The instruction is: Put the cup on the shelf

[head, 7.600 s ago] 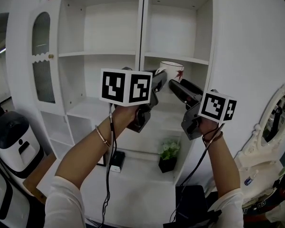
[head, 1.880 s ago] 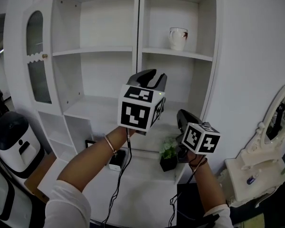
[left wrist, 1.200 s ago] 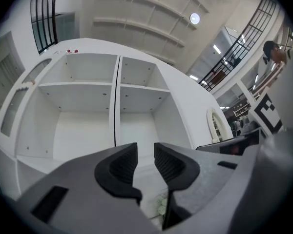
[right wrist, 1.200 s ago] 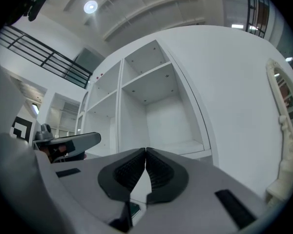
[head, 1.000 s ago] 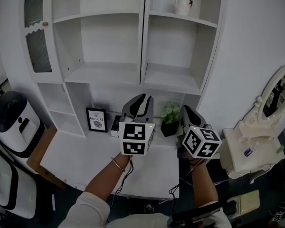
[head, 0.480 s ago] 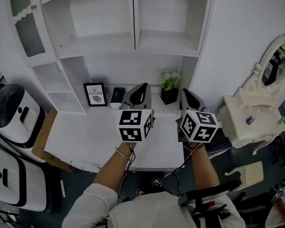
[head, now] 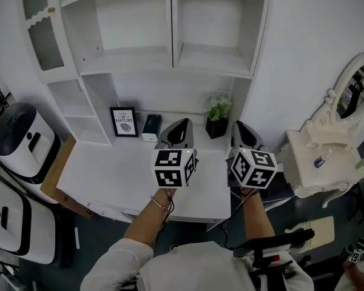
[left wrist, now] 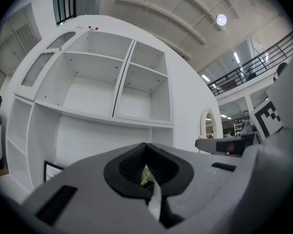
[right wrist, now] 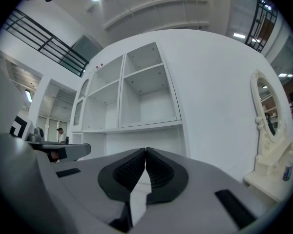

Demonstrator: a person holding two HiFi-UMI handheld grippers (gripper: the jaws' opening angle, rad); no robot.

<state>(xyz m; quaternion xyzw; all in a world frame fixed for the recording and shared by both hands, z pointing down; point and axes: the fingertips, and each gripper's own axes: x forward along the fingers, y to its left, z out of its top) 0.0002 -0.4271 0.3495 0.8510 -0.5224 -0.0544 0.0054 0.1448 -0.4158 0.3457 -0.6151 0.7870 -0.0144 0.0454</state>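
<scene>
No cup shows in any view; the top of the head view cuts off the higher shelves of the white shelf unit. Both grippers are held side by side above the white desk, pointing at the shelf unit. My left gripper is shut with nothing in it, and its jaws meet in the left gripper view. My right gripper is shut and empty too, its ribbed pads pressed together. The shelf compartments in both gripper views look bare.
At the back of the desk stand a framed picture, a small dark box and a potted plant. An ornate white mirror stand is at the right. White rounded machines stand at the left.
The head view has tilted down, so the cup on the upper right shelf has gone out of the top. Both grippers stay low over the desk, close together.
</scene>
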